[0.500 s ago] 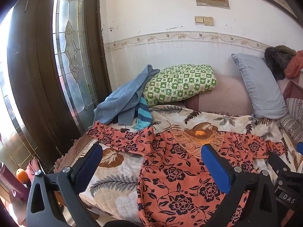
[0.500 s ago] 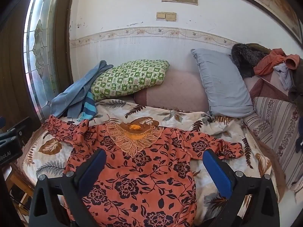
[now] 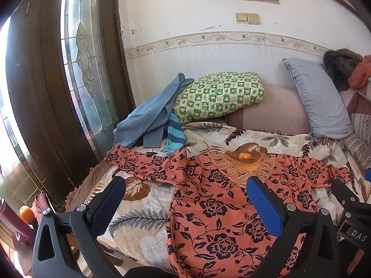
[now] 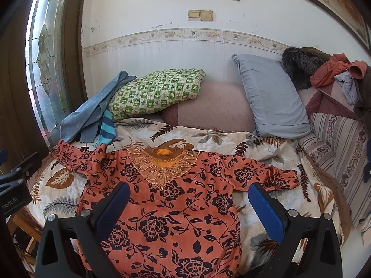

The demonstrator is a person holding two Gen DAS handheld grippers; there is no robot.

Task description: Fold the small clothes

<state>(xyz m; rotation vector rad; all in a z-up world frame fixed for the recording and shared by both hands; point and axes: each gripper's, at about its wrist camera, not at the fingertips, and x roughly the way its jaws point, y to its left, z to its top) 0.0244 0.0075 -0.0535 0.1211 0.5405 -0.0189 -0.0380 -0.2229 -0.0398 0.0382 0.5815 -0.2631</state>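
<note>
The orange blouse with black flower print and a lace collar [image 4: 167, 199] lies spread flat, front up, on the quilted bed cover with brown and grey leaf pattern [image 4: 208, 136], its neck toward the wall and both sleeves stretched out to the sides. Its lower hem is cut off by the bottom edge in both views, so the full length cannot be seen. The left hand-held gripper [image 3: 185, 205] hangs above the blouse's left side with its blue pads wide apart and nothing between them; the right hand-held gripper [image 4: 189, 205] hangs over the body of the blouse, also released and empty. Neither one touches the cloth. Behind the left sleeve lies a crumpled blue-grey cloth [image 3: 148, 118] with a turquoise and navy striped piece [image 3: 175, 136] partly hidden under it; what kind of garments these are is hard to tell. A green and white checked pillow [image 4: 157, 90] and a plain grey-blue pillow [image 4: 271, 97] lean on the wall. Only the left wrist view shows an orange fruit [image 3: 26, 213] low beside the dark wooden door with patterned glass [image 3: 85, 53]. Only the right wrist view shows fully the heap of orange and grey clothes [image 4: 336, 74] on the striped sofa arm.
</note>
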